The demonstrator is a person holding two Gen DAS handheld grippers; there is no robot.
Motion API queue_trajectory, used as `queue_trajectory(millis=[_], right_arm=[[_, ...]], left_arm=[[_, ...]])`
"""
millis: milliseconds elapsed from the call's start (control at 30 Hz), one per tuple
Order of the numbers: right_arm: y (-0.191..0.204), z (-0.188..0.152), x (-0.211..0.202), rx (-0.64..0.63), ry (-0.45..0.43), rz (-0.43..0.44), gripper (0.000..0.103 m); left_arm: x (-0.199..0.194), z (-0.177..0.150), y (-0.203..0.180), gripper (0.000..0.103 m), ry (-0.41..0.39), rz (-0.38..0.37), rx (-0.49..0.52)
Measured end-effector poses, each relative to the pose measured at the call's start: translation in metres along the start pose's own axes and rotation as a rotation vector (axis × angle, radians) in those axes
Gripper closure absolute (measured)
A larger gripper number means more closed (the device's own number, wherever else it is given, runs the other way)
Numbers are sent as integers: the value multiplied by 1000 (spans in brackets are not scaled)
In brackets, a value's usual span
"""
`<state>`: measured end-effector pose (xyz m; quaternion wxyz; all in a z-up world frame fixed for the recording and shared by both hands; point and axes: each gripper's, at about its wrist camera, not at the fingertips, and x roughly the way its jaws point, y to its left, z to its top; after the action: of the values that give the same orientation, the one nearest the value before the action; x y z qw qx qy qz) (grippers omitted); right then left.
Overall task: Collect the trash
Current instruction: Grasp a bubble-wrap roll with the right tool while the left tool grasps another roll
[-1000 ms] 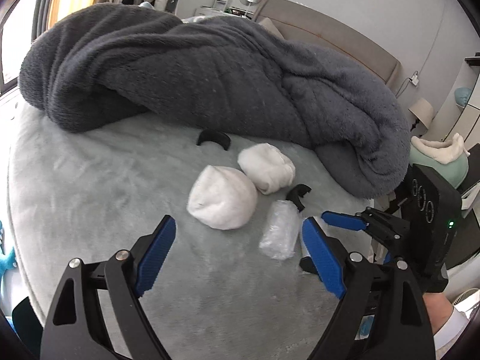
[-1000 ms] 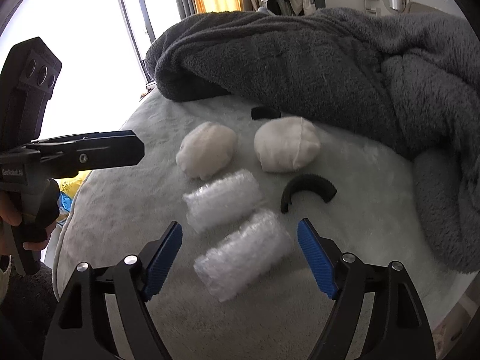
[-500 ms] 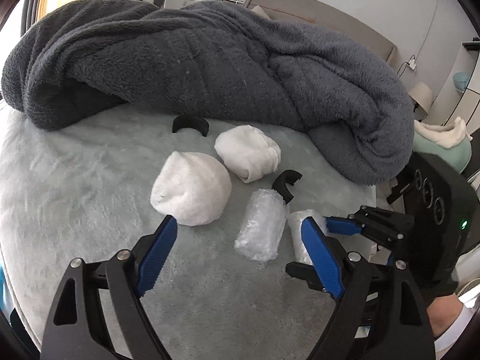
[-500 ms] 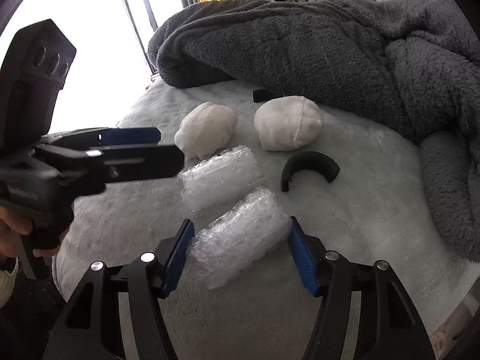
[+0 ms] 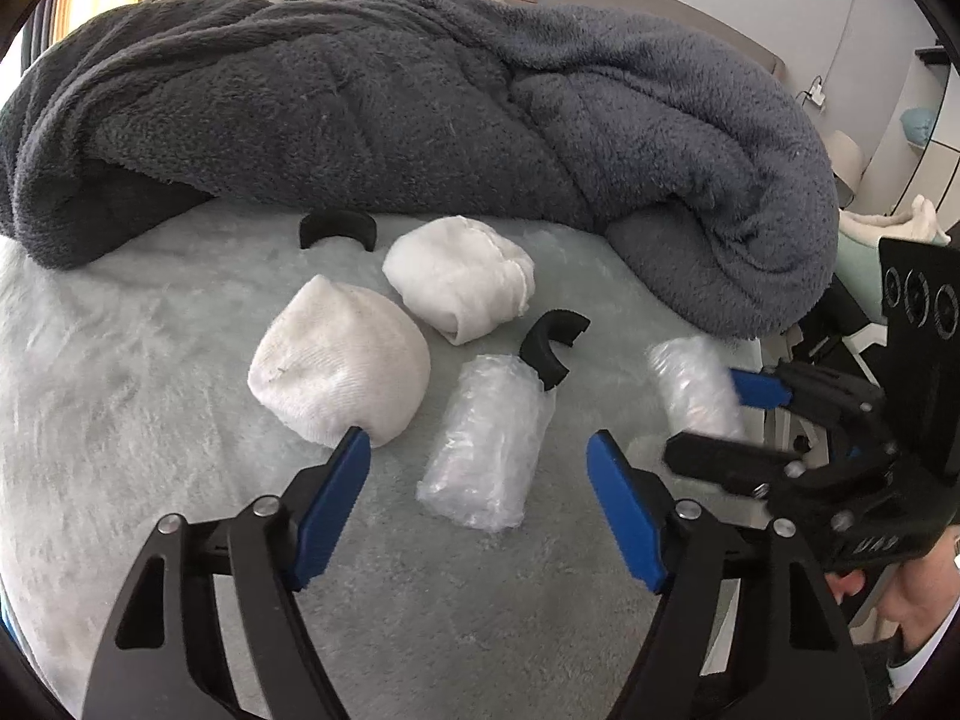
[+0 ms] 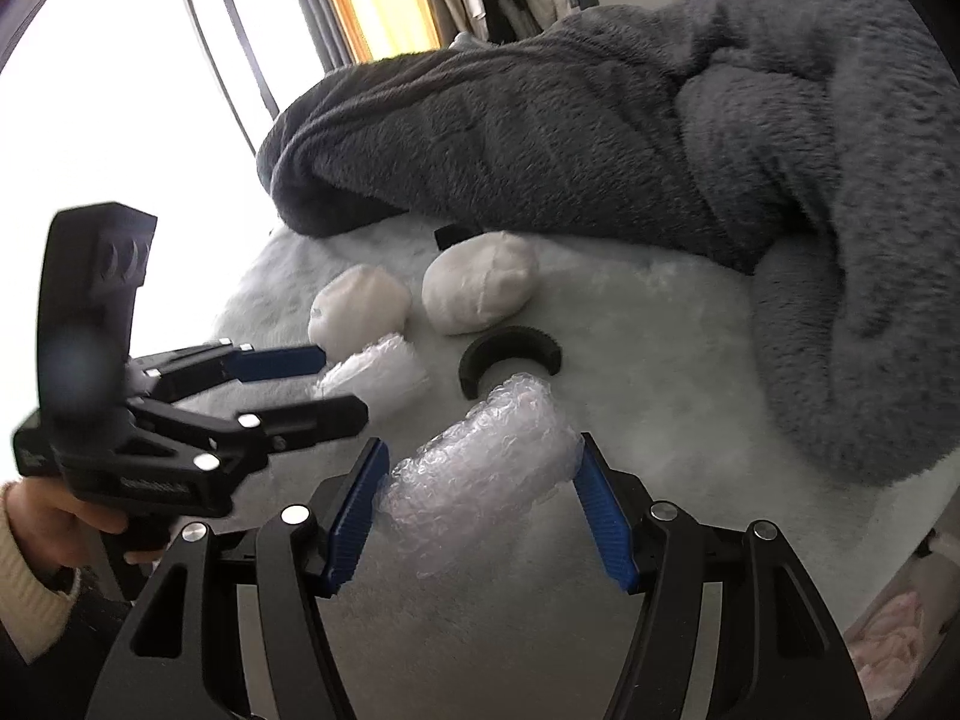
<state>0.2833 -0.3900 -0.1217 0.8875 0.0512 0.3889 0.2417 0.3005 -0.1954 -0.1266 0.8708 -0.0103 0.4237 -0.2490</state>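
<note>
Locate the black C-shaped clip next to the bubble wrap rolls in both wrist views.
Left wrist: the black C-shaped clip sits right of centre, at the far end of the middle bubble wrap roll, right of the two white bundles.
Right wrist: the clip is at centre, open side toward the camera, just beyond the bubble wrap roll between the right claw's pads.
Shared landmark: the dark grey blanket heaped behind.

Dark grey blanket (image 5: pixel 420 120), white bundles (image 5: pixel 342 384)
</note>
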Motion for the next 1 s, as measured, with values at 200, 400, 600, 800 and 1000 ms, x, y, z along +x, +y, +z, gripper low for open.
queue_trajectory(millis=[200, 400, 600, 800, 1000], right_arm=[[-6, 1, -17, 59, -49, 42, 39], [-9, 6, -30, 92, -96, 81, 39], [-11, 10, -38, 115, -125, 87, 39], [-9, 13, -46, 152, -163, 87, 39], [-2, 15, -46, 176, -183, 77, 39]], left_arm=[[7, -3, -5, 29, 1, 28, 27], [13, -3, -11, 34, 4, 47, 68], [15, -4, -13, 46, 5, 57, 85], [15, -7, -16, 62, 1, 51, 103], [-2, -9, -18, 64, -72, 42, 110]])
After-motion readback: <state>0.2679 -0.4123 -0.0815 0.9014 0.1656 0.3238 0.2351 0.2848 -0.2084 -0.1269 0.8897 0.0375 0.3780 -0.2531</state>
